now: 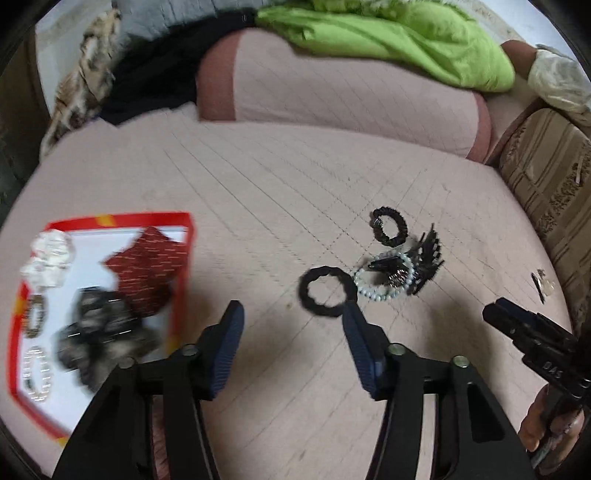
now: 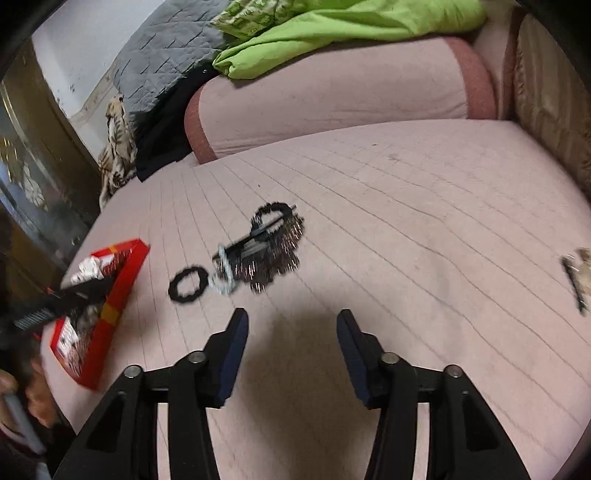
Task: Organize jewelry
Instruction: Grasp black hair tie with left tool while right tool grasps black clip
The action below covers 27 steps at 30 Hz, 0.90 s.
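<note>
The plain black elastic hair ring (image 1: 327, 291) lies on the pink quilted bed cover (image 1: 277, 184), just beyond the left gripper (image 1: 293, 314), whose jaws stand wide and empty. The right gripper (image 2: 291, 321), also wide and empty, hangs nearer than the ring and to its right.

Red-rimmed tray (image 1: 181, 221); black hair tie (image 1: 327, 291); pink quilted bedcover (image 1: 258, 177); lime-green blanket (image 1: 406, 33).

Motion blur smears the pile of hair ties (image 2: 266, 247) on the bed. My red box (image 1: 101, 295) is cut by the left edge, its contents fuzzy. I can't make out the small thing (image 2: 578, 275) at far right.
</note>
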{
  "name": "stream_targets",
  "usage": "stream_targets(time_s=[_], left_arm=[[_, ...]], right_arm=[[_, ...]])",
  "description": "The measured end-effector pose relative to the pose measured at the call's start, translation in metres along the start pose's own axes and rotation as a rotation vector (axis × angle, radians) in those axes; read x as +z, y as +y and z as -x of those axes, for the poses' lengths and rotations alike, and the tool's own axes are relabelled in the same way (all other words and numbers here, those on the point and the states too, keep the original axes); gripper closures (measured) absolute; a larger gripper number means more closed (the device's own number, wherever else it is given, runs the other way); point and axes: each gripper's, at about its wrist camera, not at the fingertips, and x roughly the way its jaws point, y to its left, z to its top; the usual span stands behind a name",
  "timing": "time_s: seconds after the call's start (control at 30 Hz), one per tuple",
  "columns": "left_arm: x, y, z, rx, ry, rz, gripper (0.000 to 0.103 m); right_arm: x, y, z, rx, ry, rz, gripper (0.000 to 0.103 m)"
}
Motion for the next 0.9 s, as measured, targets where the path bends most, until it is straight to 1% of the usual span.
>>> stream_targets(time_s=[0.1,0.2,0.33,0.43,0.47,0.5,0.53,0.57,0.6,0.67,0.77,0.9], left_arm=[[0.007,-0.002,-0.034,-0.011,0.045,0.020,0.052],[0.013,-0.004,-0.061,0.006,0.076,0.012,0.052],[0.017,-0.001,-0.083,-0.020,0.110,0.032,0.052],[0.018,-0.003,-0.085,-0.014,0.093,0.019,0.052],[0.018,-0.004,-0.085,-0.017,0.091,0.013,0.061],[0.018,-0.006,-0.085,-0.021,0.091,0.009,0.074],[0.017,-0.008,-0.086,-0.027,0.102,-0.002,0.095],[0.015,-0.011,-0.086,-0.039,0.114,-0.010,0.096],[0.014,-0.013,-0.084,-0.049,0.111,-0.015,0.097],[0.008,-0.018,-0.077,-0.059,0.113,-0.029,0.097],[-0.005,-0.016,-0.056,-0.074,0.095,-0.032,0.097],[-0.024,-0.006,-0.011,-0.115,0.035,-0.022,0.097]], right_arm=[[0.017,-0.001,-0.019,0.043,0.003,-0.021,0.054],[0.033,-0.002,-0.033,0.076,-0.016,-0.037,0.054],[0.045,-0.003,-0.049,0.114,-0.021,-0.038,0.054],[0.046,-0.004,-0.064,0.119,0.006,-0.037,0.054],[0.045,-0.005,-0.068,0.124,0.016,-0.042,0.055],[0.043,-0.006,-0.073,0.133,0.030,-0.053,0.071],[0.042,-0.008,-0.076,0.138,0.046,-0.058,0.081],[0.040,-0.009,-0.080,0.155,0.064,-0.065,0.090],[0.039,-0.010,-0.079,0.158,0.065,-0.075,0.092],[0.037,-0.009,-0.075,0.154,0.068,-0.078,0.094],[0.033,-0.006,-0.061,0.111,0.056,-0.061,0.096],[0.024,-0.006,-0.027,0.035,0.013,-0.037,0.097]])
